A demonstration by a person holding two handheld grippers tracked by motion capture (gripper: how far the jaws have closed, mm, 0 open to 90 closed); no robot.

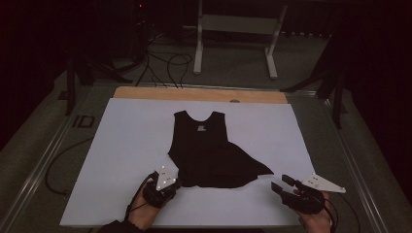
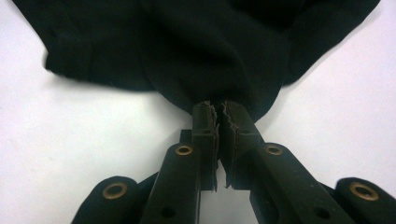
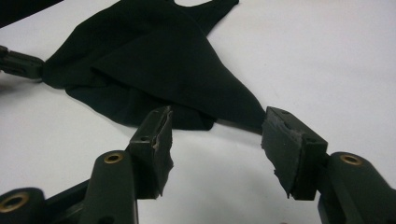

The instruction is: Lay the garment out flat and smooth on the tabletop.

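Garment [image 1: 209,150] on sheet [image 1: 121,145], left gripper [image 1: 171,185] at hem, right gripper [image 1: 281,183] beside

1 camera overhead — 2 close, sharing garment [image 1: 209,150].

In the left gripper view, the left gripper [image 2: 220,108] had its two black jaws pressed together on the hem of a black garment [image 2: 196,46]. The dark fabric bunched at the jaw tips and spread upward across the white table cover [image 2: 70,140].
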